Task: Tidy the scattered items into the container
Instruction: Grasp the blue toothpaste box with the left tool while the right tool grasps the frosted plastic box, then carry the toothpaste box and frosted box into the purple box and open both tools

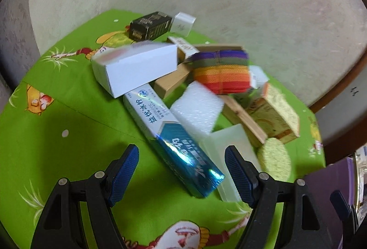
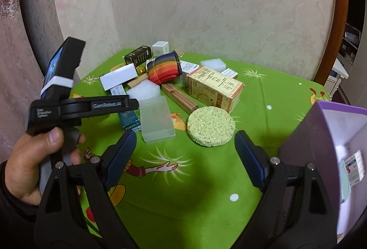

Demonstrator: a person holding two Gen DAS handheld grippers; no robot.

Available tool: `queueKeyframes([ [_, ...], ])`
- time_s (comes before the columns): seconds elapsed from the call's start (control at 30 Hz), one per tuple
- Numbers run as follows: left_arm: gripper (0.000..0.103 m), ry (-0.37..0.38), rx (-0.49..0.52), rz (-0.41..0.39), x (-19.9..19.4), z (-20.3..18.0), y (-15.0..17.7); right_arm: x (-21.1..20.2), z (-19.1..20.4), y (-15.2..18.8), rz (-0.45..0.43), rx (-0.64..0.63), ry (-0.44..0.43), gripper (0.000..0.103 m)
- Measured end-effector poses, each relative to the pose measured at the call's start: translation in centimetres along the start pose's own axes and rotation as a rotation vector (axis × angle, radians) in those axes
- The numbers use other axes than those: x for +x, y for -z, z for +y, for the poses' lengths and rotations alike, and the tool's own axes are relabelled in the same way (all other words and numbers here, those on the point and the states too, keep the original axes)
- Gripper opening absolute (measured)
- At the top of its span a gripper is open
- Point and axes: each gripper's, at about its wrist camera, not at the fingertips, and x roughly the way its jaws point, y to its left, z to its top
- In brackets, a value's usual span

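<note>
Scattered items lie heaped on a green cartoon-print cloth (image 2: 206,180), filling the centre of both views. In the left wrist view, the pile holds a white carton (image 1: 135,70) at upper left, a black box (image 1: 149,25) and a small white cube (image 1: 183,23) behind it, a rainbow-striped cloth roll (image 1: 221,71) at centre, a white foam pad (image 1: 197,109), wooden pieces (image 1: 172,84), a yellow printed carton (image 1: 275,116) at right and a round green sponge (image 1: 274,160) at lower right. A blue and white toothpaste box (image 1: 176,141) runs diagonally toward the bottom of the frame, with a translucent plastic case (image 1: 227,152) touching its right side. The left gripper (image 1: 182,174) stands wide, its jaws apart on either side of the toothpaste box's near end, the pads not pressing on it. In the right wrist view, the right gripper (image 2: 185,157) stands wide and holds nothing, only cloth showing between its jaws. The container (image 2: 325,132), a purple box with a white interior, sits at the right edge, a printed packet lying inside. A hand (image 2: 32,159) at lower left holds the other gripper's handle.
</note>
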Motion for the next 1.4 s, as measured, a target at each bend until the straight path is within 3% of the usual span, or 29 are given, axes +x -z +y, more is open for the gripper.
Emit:
queueKeyframes([
  [0.1, 0.071, -0.002, 0.02, 0.001, 0.5, -0.2, 0.0, 0.9, 0.4, 0.0, 0.008, -0.01, -0.003, 0.089],
  [0.2, 0.052, -0.014, 0.043, -0.004, 0.4, -0.1, -0.1, 1.9, 0.8, 0.0, 0.011, -0.02, -0.006, 0.089],
  [0.37, 0.045, -0.02, 0.033, 0.027, 0.6, 1.5, -0.3, 4.0, 1.7, -0.2, 0.032, -0.033, -0.023, 0.089],
  [0.53, 0.039, -0.067, 0.087, 0.013, 0.2, 2.2, 0.1, 6.1, 3.3, -0.5, 0.055, -0.067, -0.024, 0.089],
  [0.8, 0.037, -0.079, 0.126, 0.003, -1.0, 3.0, 1.1, 10.1, 5.2, -0.6, 0.109, -0.128, -0.009, 0.088],
  [0.9, 0.037, -0.062, 0.125, 0.004, -1.5, 3.2, 1.6, 10.8, 5.0, -0.2, 0.13, -0.118, -0.018, 0.071],
  [0.93, 0.037, -0.055, 0.125, 0.003, -1.6, 3.3, 1.7, 11.0, 4.8, -0.1, 0.14, -0.112, -0.024, 0.056],
  [1.4, 0.036, -0.016, 0.158, -0.043, -3.8, 1.4, 2.0, 8.2, 2.9, -0.1, 0.111, -0.024, -0.107, 0.054],
])
